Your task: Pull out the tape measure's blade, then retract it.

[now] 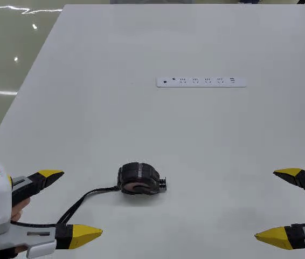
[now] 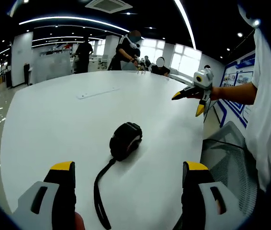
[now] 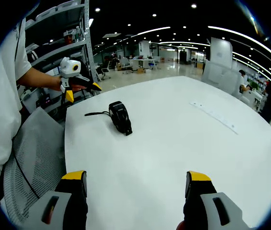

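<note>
Spread wide, the left gripper sits near the tape measure and the right gripper, wide too, farther from it; best hold it tight first, then pinch its blade tip.

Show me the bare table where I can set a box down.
Widest bare stretch: between the power strip and the tape measure. Also free: table between the tape measure and the right gripper, and beyond the strip. Crowded: by the left gripper, where the tape's strap trails.
</note>
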Available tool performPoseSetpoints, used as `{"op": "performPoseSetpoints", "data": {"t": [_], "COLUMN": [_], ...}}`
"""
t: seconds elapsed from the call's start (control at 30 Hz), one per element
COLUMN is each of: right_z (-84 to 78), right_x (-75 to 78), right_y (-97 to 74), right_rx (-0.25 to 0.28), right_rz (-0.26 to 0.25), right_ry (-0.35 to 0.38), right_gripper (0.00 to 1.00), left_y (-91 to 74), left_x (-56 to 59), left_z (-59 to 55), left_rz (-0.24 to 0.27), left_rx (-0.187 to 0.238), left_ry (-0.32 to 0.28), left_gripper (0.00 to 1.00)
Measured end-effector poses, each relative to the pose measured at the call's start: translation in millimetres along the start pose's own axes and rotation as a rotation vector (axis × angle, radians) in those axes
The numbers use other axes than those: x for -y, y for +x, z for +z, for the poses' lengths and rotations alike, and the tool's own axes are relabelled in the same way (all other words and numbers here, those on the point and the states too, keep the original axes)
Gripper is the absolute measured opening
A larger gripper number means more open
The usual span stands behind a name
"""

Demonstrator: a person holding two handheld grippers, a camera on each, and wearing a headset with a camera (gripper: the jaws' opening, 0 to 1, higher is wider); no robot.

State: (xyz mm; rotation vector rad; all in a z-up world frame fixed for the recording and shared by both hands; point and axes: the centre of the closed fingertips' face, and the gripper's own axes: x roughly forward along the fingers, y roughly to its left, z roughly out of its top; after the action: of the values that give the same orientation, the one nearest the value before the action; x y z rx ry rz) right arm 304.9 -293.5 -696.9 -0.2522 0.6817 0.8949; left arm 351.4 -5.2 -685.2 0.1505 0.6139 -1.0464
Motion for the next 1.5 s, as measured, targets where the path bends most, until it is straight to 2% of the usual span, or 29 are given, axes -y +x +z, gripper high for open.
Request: {"op": "performPoseSetpoints", "data": {"t": [0.67, 0.9, 1.07, 1.2, 1.5], "right_z": [8.4, 12.1, 14.2, 17.1, 21.7], "right_x": [8.9, 9.3, 8.9, 9.6, 10.1], "right_y": [52.2, 68.9, 80.3, 88.7, 106.8], "right_rx": [-0.042, -0.049, -0.053, -0.047, -0.039], "right_rz": [0.104, 0.130, 0.151, 0.166, 0.196], "right_ry": [-0.074, -0.089, -0.102, -0.094, -0.093], "right_gripper": [0.84, 0.83, 0.80, 0.78, 0.74], "left_y": [49.0, 66.4, 76.3, 84.1, 100.2], "left_x": [-3.8, -7.4, -10.0, -13.3, -16.7], "left_z": [4.1, 3.1, -0.6, 0.4, -6.2], "left_rz": [-0.130, -0.150, -0.164, -0.169, -0.184], "left_rx": [-0.081, -0.098, -0.117, -0.114, -0.133], "left_ry": [0.120, 0.133, 0.155, 0.158, 0.172], "left_gripper": [0.83, 0.78, 0.70, 0.62, 0.48]}}
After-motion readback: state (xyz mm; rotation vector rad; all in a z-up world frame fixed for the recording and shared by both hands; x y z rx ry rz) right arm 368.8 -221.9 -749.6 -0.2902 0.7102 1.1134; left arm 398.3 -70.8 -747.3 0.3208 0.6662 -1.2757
